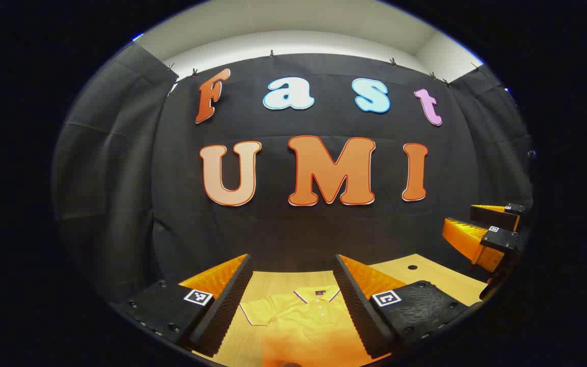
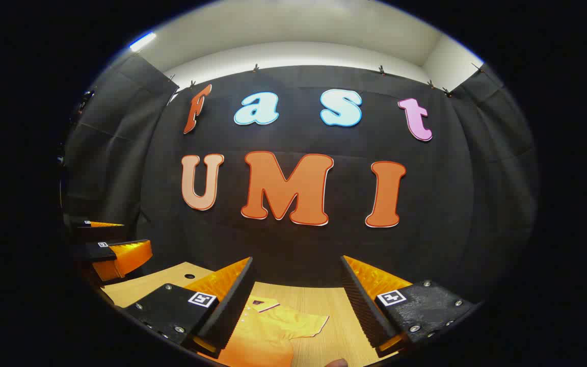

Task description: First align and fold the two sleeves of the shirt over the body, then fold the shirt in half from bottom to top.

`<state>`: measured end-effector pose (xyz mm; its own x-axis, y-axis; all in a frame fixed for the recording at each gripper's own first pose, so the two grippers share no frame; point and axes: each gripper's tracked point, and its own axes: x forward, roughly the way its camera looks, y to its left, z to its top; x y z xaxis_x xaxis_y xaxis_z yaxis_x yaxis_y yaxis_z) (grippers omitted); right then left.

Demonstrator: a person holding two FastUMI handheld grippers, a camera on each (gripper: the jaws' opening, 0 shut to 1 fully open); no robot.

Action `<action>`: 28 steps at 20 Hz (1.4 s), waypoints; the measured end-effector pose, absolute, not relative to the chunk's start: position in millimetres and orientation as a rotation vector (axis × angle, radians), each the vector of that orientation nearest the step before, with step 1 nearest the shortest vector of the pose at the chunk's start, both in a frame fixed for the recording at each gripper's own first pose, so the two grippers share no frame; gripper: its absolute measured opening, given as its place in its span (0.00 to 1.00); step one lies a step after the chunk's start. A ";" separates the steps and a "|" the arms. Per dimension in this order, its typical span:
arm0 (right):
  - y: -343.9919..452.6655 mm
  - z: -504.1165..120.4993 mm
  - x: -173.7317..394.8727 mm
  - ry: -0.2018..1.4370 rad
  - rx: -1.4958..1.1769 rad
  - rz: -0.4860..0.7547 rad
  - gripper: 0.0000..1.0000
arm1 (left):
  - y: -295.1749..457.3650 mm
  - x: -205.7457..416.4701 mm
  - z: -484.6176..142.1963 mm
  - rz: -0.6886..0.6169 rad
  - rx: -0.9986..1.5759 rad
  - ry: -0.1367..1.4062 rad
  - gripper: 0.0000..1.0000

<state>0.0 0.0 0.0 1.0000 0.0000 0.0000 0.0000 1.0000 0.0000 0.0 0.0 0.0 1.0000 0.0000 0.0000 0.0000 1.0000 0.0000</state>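
I hold both grippers raised above the table (image 1: 426, 272), neither touching anything. In the left gripper view, the left gripper (image 1: 293, 267) stands wide open and grips nothing; the shirt (image 1: 303, 321) lies flat on the table below, collar toward the wall. In the right gripper view, the right gripper (image 2: 296, 270) is likewise spread and unloaded, with a sleeve (image 2: 298, 322) lying out flat between its fingers.

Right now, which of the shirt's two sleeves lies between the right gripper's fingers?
The sleeve that spreads flat on the table in the right gripper view, beside the collar. The other sleeve lies between the left gripper's fingers instead.
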 end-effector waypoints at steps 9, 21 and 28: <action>16.6 -4.1 -6.4 0.017 0.014 0.034 0.99 | 3.8 -9.3 -11.5 0.002 -0.012 0.033 0.98; 15.2 -25.6 -7.0 0.070 -0.024 -0.047 0.99 | 34.6 -29.2 -18.3 -0.018 0.024 0.030 0.98; 5.4 -58.9 4.7 0.163 -0.029 -0.109 0.99 | 53.5 -36.2 -23.4 -0.045 0.022 0.030 0.97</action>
